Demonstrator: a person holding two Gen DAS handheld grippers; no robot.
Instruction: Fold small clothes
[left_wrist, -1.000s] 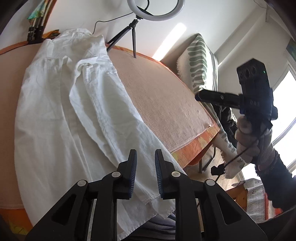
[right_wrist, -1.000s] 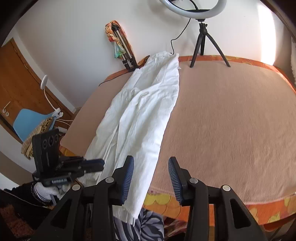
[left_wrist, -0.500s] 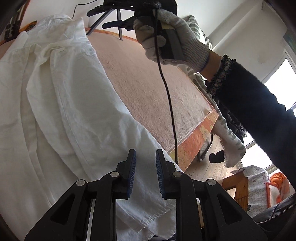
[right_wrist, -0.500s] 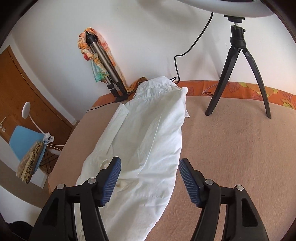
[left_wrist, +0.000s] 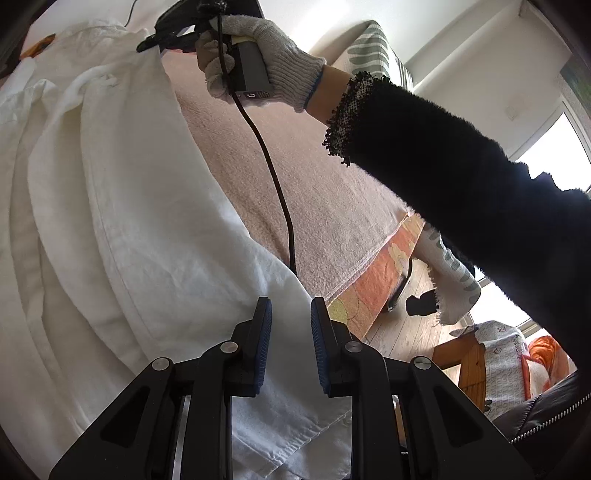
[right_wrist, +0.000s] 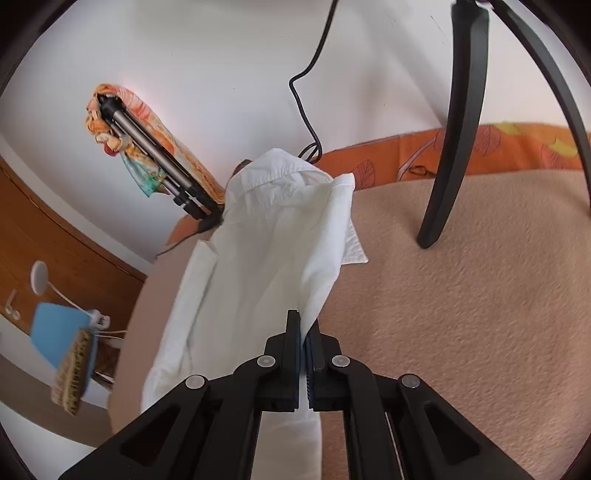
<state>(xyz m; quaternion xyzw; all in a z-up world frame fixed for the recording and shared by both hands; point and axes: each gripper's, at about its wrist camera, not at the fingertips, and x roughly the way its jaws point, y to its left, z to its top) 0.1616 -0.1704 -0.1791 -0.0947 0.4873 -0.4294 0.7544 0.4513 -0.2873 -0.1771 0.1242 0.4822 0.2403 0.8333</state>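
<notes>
Garment: my white shirt (right_wrist: 266, 236) lies lengthwise on the pink blanket (right_wrist: 461, 314) covering the worktop, collar at the far end, hem hanging over the near edge.
Right gripper (right_wrist: 303, 354): I have reached across to the far end of the shirt; the jaws, wide apart half a second ago, are now together, clamped on the shirt's right edge near the shoulder. A fold of cloth rises out from between the pads.
Right hand (left_wrist: 258, 59): gloved, seen from the left wrist camera at the far end of the shirt, cable (left_wrist: 273, 173) trailing from it across the blanket.
Left gripper (left_wrist: 291, 347): jaws slightly apart, unchanged over the last second; poised above the near hem, with no cloth visibly pinched.
Meaning for the task: the far corner is secured, so I judge the first fold ready to begin once the near hem is also gripped.
Risk: the light stand's leg (right_wrist: 450, 147) stands just right of the held edge.
</notes>
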